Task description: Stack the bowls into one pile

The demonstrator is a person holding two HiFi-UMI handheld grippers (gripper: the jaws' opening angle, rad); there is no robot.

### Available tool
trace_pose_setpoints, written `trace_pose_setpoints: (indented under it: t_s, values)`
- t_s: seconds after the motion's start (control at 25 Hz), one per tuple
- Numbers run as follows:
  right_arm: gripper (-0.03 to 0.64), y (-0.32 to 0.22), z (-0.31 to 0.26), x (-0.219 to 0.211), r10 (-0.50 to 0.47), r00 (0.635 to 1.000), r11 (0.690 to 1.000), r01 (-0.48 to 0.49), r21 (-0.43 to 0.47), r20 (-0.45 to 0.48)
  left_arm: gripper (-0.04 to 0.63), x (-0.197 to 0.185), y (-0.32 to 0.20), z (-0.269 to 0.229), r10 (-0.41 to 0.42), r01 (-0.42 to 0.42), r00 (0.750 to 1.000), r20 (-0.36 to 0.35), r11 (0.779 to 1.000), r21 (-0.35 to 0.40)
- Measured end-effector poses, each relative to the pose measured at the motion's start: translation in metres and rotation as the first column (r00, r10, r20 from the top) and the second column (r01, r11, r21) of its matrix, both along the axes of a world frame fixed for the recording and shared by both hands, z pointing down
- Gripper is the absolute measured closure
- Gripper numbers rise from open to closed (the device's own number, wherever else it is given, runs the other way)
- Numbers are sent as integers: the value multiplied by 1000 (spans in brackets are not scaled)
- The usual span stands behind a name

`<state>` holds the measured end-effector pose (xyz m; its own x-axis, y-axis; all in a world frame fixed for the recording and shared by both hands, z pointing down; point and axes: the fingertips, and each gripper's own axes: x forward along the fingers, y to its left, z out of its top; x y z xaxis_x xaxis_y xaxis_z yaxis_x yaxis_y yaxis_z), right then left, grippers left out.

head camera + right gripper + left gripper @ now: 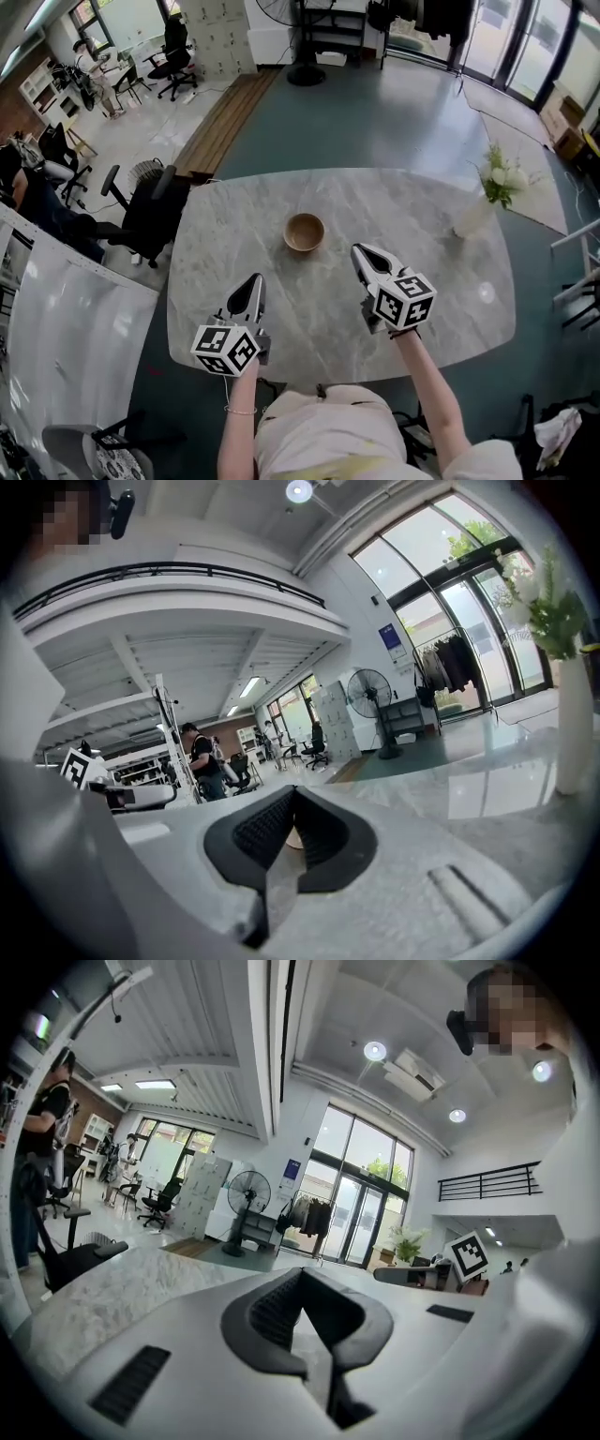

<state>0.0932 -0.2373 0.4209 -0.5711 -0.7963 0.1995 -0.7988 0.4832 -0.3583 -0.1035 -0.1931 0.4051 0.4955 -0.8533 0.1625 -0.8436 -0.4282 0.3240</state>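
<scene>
Ahead of my right tongs (292, 799), their closed jaws hide all but a sliver of bowl (292, 838). Vase (572, 728) to their right: cut off at frame edge.

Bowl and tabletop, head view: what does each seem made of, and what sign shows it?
Bowl: probably wood, matt; warm light-brown tone. Tabletop: looks like polished marble or imitation stone; grey veining, bright glare spots.

Marble table (281, 309) bears wooden bowl (304, 232) and vase (472, 217).
</scene>
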Motion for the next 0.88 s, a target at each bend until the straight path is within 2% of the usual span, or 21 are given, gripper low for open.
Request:
trace_pose_setpoints:
  t_s: [0.2,0.48,0.88]
  values:
    - [609,15,-26,10,18,999,998,-20,55,43,595,-4,7,-29,-2,0,1000,30,998,70]
    - [611,32,-52,19,66,995,988,-76,134,74,595,-16,18,-47,-35,27,997,63,992,126]
    - [611,43,-71,35,123,991,972,-132,194,60,595,-23,25,-67,-77,62,994,78,982,178]
